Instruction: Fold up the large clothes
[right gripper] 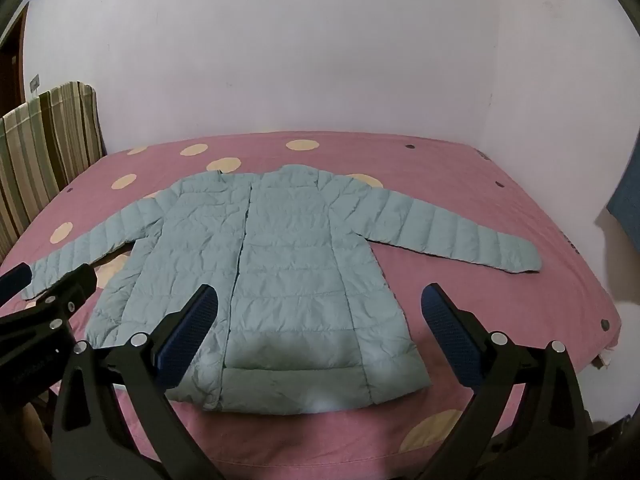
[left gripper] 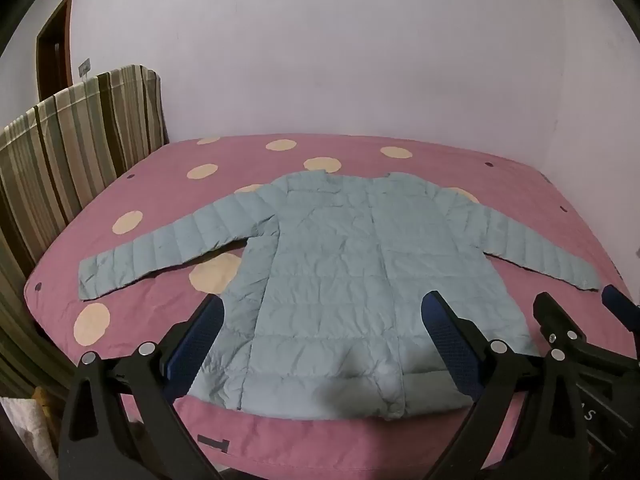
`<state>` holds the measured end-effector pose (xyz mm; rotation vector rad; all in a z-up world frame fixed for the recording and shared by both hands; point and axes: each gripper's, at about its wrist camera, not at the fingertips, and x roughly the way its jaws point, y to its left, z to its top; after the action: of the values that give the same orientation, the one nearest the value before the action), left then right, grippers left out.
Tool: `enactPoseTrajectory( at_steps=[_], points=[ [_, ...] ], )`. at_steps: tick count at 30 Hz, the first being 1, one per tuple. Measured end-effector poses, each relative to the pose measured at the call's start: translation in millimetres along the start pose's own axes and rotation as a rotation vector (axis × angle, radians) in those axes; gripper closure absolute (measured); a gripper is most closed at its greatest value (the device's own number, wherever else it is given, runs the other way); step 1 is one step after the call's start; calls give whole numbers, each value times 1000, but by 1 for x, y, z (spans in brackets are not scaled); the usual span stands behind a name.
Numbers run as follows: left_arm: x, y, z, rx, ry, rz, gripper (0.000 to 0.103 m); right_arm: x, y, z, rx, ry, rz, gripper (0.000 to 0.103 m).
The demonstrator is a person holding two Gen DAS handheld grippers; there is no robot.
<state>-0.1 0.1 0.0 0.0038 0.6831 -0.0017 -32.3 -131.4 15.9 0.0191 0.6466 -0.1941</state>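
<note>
**A:** Quilted puffer jacket (left gripper: 332, 276), pale blue-green, lies flat on the pink spotted bedsheet (left gripper: 160, 320), front up with the closure line down the middle, collar toward the wall, hem at the near edge. Both sleeves are spread out to the sides.

**B:** Handling?

**A:** My read: light, soft, compressible. The shell looks slick, so it'll likely slide on itself and puff back after a fold. Nothing fragile. A thin pinch may slip, so take a full bite of padding.

**B:** Grab points?

**A:** Left sleeve (left gripper: 152, 256) near the cuff, right sleeve (right gripper: 460, 236) likewise, to bring them across the body. Otherwise the hem corners or shoulders.

**B:** Claws?

**A:** Left gripper (left gripper: 324, 316): jaws spread wide, nothing held, raised over the lower part of the jacket. Contact with the fabric isn't evident. Right gripper (right gripper: 320, 308): same, wide open, empty, over the hem area right of the closure. Each shows at the edge of the other's view, side by side.

**B:** Surroundings?

**A:** Striped headboard (left gripper: 76, 144) at left, plain wall (left gripper: 320, 60) behind, a door (left gripper: 54, 48) in the far left corner.
</note>
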Motion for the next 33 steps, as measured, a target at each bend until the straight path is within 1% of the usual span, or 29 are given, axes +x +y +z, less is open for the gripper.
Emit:
enactPoseTrajectory(
  at_steps=[5, 10, 11, 33],
  points=[
    [-3, 0, 0, 0, -3, -2, 5, 0, 1, 1, -6, 6, -5, 2],
    [4, 2, 6, -2, 7, -4, 5, -1, 1, 2, -5, 6, -5, 2],
    [-1, 1, 3, -4, 3, 0, 5, -1, 1, 2, -5, 5, -4, 2],
    [-1, 3, 4, -7, 2, -1, 5, -1, 2, 3, -7, 3, -6, 2]
  ],
)
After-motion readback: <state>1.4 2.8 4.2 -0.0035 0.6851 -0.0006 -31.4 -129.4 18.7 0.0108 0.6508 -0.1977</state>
